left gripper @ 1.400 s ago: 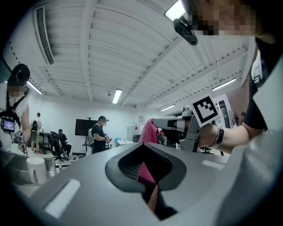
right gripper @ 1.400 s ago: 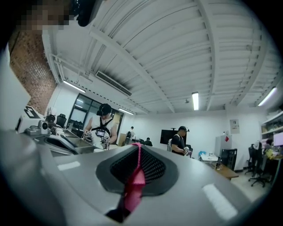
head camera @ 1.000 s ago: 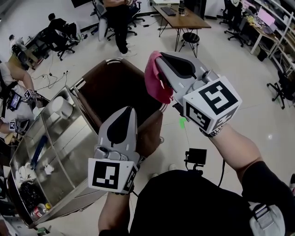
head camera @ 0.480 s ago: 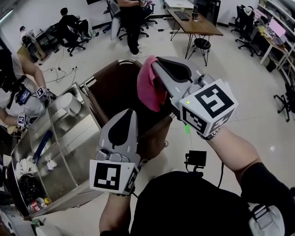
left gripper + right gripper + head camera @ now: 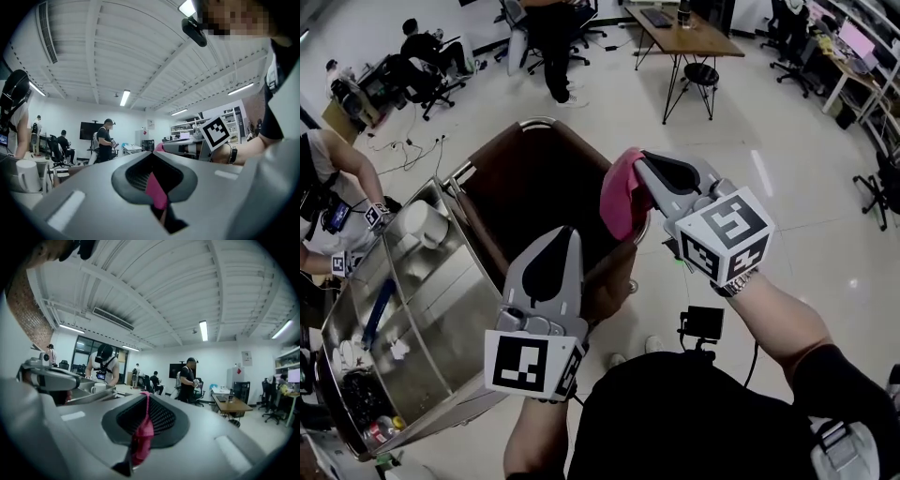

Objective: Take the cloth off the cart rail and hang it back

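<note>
My right gripper (image 5: 640,163) is shut on a pink cloth (image 5: 622,194), which hangs in a bunch from its jaws over the near right edge of the cart's brown bag (image 5: 534,178). In the right gripper view a pink strip of the cloth (image 5: 140,439) sits pinched between the closed jaws. The chrome cart rail (image 5: 532,122) frames the bag's far side and carries no cloth. My left gripper (image 5: 563,234) is held lower left over the bag's near edge, jaws together, touching nothing. A pink sliver (image 5: 155,190) shows in its jaw gap; I cannot tell what it is.
The steel cart (image 5: 450,319) stands at the left with a white cup (image 5: 422,221) and small items on it. A person with grippers (image 5: 328,202) works at its far left. A small camera rig (image 5: 700,322) stands on the floor by my feet. Desks, a stool (image 5: 701,75) and office chairs lie beyond.
My right gripper with the pink cloth has come down and a little right, nearer the bag's edge. The left gripper has barely moved.
</note>
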